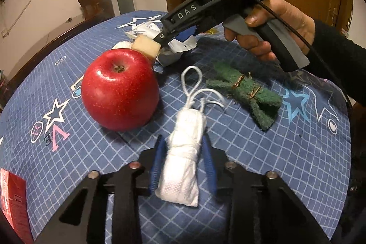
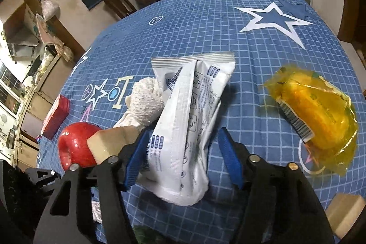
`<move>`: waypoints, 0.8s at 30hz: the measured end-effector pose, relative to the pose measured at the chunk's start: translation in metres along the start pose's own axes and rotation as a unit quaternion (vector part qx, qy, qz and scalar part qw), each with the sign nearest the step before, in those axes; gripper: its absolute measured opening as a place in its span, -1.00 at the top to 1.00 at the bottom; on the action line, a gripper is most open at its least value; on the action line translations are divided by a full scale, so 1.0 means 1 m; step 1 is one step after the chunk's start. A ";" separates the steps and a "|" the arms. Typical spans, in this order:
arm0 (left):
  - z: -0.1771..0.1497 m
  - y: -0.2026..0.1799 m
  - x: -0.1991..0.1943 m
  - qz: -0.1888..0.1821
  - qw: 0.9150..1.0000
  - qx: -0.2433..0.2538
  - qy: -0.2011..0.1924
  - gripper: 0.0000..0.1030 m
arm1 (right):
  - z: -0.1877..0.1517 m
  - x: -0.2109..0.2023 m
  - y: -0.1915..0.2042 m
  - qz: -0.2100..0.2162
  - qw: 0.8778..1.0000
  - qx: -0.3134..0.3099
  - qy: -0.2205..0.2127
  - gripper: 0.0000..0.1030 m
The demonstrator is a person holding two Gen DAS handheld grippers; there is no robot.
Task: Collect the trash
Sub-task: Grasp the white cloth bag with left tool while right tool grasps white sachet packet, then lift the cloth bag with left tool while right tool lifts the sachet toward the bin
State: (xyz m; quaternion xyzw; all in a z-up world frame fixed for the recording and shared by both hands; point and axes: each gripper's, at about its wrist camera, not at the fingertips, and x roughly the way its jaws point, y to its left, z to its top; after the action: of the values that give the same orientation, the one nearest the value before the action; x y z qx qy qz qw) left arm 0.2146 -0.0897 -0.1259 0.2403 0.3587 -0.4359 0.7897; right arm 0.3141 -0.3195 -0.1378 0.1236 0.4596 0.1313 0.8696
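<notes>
While both wrist views show trash right between the fingers, I judge we are at the grasp step of the collecting, w/ two pieces taken at the same time.

My left hand-held gripper (image 1: 184, 160) has the rolled white tissue bundle (image 1: 183, 152) between its blue pads, and the pads look pressed on both sides of it, so I read it as clenched on the bundle. Its long axis runs straight away from the gripper, along the fingers, and its string loops (image 1: 194, 84) lie at the far end on the tabletop (image 1: 228, 141). So the grip goes across the short side, which is good.

My right hand-held gripper (image 2: 183, 152) is around the white wrapper (image 2: 189, 120). This crumpled packet also lies lengthwise, pointing away from the fingers. The left pad touches it, but on the right pad I see a gap of blue cloth, so I read the right one as not yet clenched; the jaws stand partly apart.

Other things nearby: the red apple (image 1: 120, 89) just left of the bundle, a beige block (image 1: 146, 46) beside the apple, a green cloth bow (image 1: 247, 93) to the right, and the yellow wrapper (image 2: 320, 120) to the right of the white one, apart from it.

For the next move I think the right side needs more closing before any lift. I see no bin in either view, so where to carry them I cannot tell.
</notes>
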 end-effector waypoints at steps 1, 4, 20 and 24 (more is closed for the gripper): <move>-0.001 -0.001 0.000 0.002 1.000 0.001 0.000 0.41 | -0.001 0.000 -0.001 -0.001 1.000 0.001 -0.001 -0.01; -0.001 -0.005 0.000 0.012 1.000 0.004 -0.001 0.43 | -0.004 -0.002 -0.003 -0.005 1.000 0.006 -0.008 0.18; -0.047 -0.036 -0.070 0.132 0.984 -0.116 -0.022 0.44 | -0.094 -0.155 0.036 -0.051 0.985 -0.024 -0.163 0.31; -0.060 -0.035 -0.061 0.163 0.975 -0.154 0.004 0.44 | -0.148 -0.156 0.026 -0.069 0.983 0.009 -0.170 0.31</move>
State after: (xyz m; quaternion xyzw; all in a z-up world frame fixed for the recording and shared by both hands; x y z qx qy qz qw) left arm 0.1409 -0.0340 -0.1182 0.1730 0.3809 -0.2402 0.8759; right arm 0.1036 -0.3348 -0.0903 0.1201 0.3139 0.0437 0.9408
